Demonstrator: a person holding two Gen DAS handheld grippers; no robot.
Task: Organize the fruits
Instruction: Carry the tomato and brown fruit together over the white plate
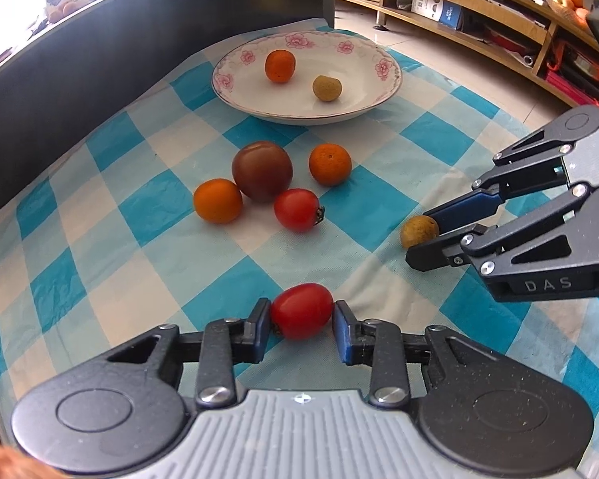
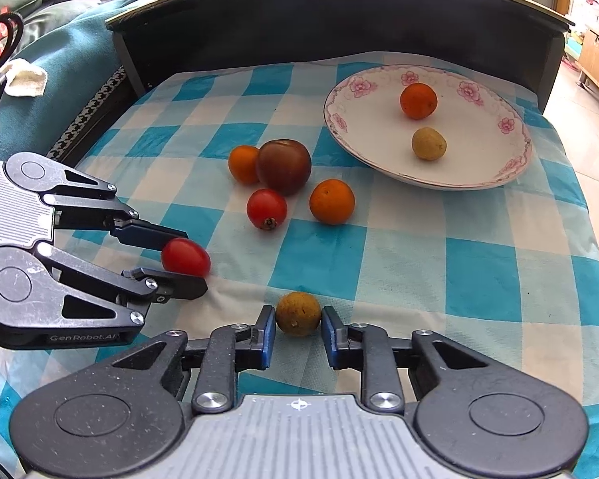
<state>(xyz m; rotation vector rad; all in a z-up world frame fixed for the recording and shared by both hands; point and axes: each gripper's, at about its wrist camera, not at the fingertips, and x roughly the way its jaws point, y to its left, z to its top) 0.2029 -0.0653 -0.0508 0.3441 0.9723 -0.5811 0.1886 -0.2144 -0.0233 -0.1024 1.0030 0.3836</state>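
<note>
Checked cloth (image 1: 112,215): L gripper (image 1: 302,315) pinches oval red tomato (image 1: 302,316) crosswise, R gripper (image 2: 298,316) clamps brown longan (image 2: 298,313), plate (image 1: 235,80) dead ahead of both.

We see our right gripper (image 2: 298,329) with its blue-padded fingers on either side of a small round tan-brown fruit (image 2: 298,313) that sits on the blue-and-white checked tablecloth (image 2: 419,247); the pads stand right at its sides, though we cannot tell if they press it. At the left, our left gripper (image 2: 187,259) has an oval red cherry tomato (image 2: 186,257) between its two fingertips. Further back lie a large dark reddish-brown tomato (image 2: 284,165), a small orange citrus (image 2: 242,164) touching its left side, a round red tomato with a dried calyx (image 2: 266,208), and another orange citrus (image 2: 332,201). The white floral-rimmed plate (image 2: 363,119) holds an orange citrus fruit (image 2: 418,100) and a tan round fruit (image 2: 429,143), set apart.
</note>
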